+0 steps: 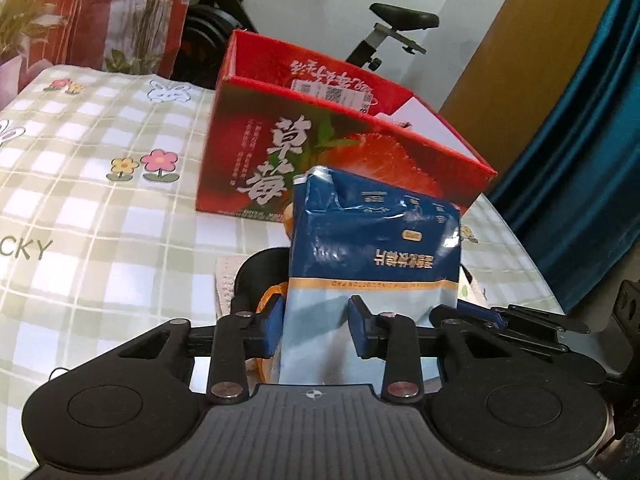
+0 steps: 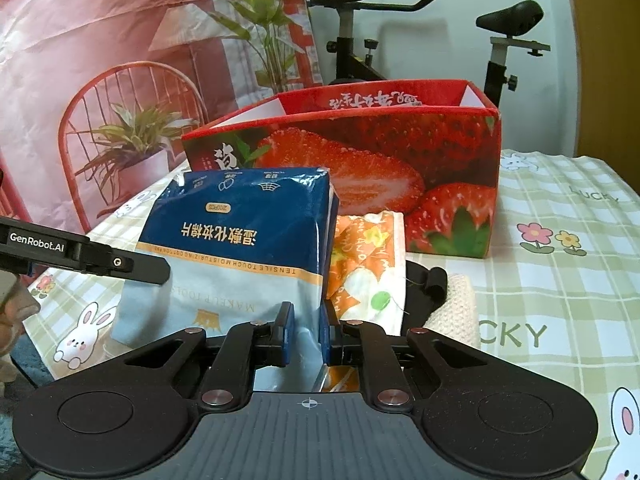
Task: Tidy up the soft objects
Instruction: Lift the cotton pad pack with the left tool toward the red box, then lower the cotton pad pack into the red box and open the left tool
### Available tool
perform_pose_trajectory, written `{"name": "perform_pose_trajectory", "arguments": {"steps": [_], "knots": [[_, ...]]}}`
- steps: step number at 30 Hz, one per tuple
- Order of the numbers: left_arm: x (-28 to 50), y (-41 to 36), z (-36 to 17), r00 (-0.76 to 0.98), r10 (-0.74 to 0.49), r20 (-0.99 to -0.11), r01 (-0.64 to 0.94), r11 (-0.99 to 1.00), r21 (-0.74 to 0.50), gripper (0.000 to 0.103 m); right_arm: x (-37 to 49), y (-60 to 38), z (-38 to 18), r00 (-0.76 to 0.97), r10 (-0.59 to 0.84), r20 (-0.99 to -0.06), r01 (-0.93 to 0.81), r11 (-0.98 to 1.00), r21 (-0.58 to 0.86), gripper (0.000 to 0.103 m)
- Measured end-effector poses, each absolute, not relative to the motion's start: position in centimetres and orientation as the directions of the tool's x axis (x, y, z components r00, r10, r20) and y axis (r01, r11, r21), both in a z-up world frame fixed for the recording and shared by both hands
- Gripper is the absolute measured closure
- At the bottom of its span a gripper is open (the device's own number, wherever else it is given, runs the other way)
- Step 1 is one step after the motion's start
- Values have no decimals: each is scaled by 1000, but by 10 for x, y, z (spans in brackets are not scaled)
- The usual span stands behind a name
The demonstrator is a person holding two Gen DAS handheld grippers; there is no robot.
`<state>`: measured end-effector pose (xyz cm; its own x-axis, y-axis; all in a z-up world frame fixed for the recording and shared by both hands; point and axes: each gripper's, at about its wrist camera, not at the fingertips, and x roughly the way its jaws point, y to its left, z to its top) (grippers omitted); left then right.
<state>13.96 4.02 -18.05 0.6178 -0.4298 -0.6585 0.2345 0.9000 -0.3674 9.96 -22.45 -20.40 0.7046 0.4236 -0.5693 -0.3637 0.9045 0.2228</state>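
Note:
A blue and pale-blue pack of cotton pads [image 1: 372,248] stands upright in front of a red strawberry box [image 1: 320,140]. My left gripper [image 1: 314,322] is shut on the pack's lower edge. My right gripper [image 2: 306,330] is shut on the same pack [image 2: 240,248] at its right corner. The open-topped strawberry box [image 2: 400,160] stands behind. An orange flowered soft pack [image 2: 368,264] leans beside the blue pack, with a black soft item [image 2: 428,280] and a cream knitted cloth [image 2: 460,312] to its right. The left gripper's finger [image 2: 88,258] shows in the right wrist view.
The table wears a green checked cloth [image 1: 100,208] with flowers and rabbits. An exercise bike [image 2: 400,20] stands behind the table. A pink printed backdrop [image 2: 100,60] hangs at the left. A teal curtain [image 1: 580,140] hangs past the table's right edge.

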Motion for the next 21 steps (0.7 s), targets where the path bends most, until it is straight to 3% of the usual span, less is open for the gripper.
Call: {"name": "perform_pose_trajectory", "arguments": {"steps": [1,2,12,21], "knots": [[139,40,-179,619,-435,-654,244,898,-366,83,99,-224,-202,708,426,-564,-370,903,218,91],[139,39,-176,620,-442,-648,254,895,-367,84,97,-224,-199,712,431,-555,-378,901,216,91],[139,44,-125,690,-477,-544,321,876,-360,84,92,-225,-152,783,454,-426,-433,889,152,94],[182,40,-78,734,-501,-459,371,862,-346,84,143,-227,-97,827,439,-352,-448,892,59,94]]}}
